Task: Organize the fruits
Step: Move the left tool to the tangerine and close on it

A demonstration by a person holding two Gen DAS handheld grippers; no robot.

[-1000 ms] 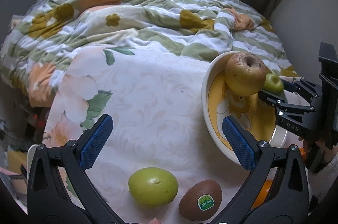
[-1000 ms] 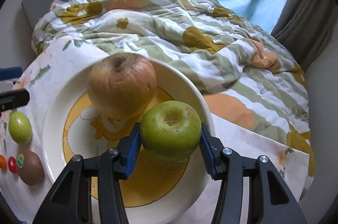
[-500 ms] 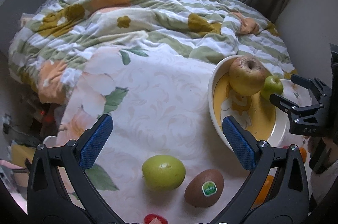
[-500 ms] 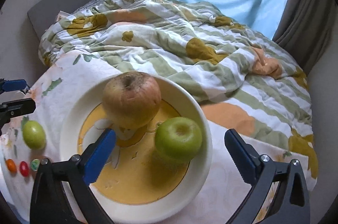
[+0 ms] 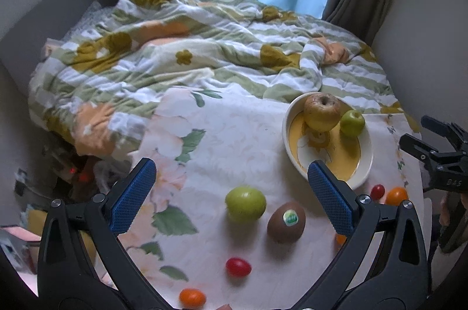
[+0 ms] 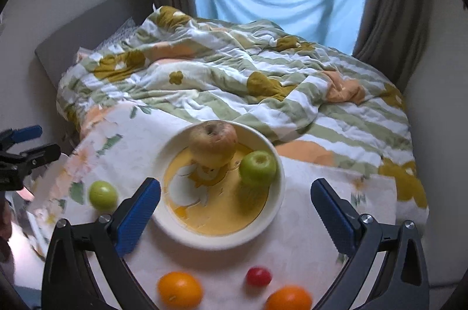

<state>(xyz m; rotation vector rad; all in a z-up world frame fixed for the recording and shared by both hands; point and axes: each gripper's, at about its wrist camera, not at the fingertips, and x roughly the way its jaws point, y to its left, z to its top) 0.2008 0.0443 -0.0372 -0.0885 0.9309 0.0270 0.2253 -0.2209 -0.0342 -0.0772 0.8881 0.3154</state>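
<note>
Left wrist view: the left gripper (image 5: 231, 190) hangs over the flowered tablecloth (image 5: 234, 134) with its blue pads spread wide and nothing between them. Just beyond its reach, in the gap between the fingers, lies a pale green fruit (image 5: 245, 204), and right beside that a brown kiwi (image 5: 286, 222) with a sticker on top. Nearer the camera sit a red cherry tomato (image 5: 238, 266) and an orange one (image 5: 192, 297) at the bottom edge. Further right, past the right-hand pad, stands the white bowl (image 5: 367, 163) with the yellow inside; in it a large yellowish-brown apple (image 5: 321, 112) leans at the back, a small green apple (image 5: 352, 123) just beside it to the right. Another red tomato (image 5: 377, 191) and an orange one (image 5: 396, 195) lie close to the bowl's near rim. At the far right edge the other gripper's black fingers show, clear of the bowl.

From the right wrist view, the right gripper (image 6: 235, 206) is released, its jaws having just swung open, and it holds nothing. The green apple (image 6: 258, 168) rests in the bowl (image 6: 275, 210) ahead of and between the pads, apart from both, against the right wall. The big apple (image 6: 213, 143) sits behind it to the left. The pale green fruit (image 6: 103, 195) lies left of the bowl on the cloth.
</note>
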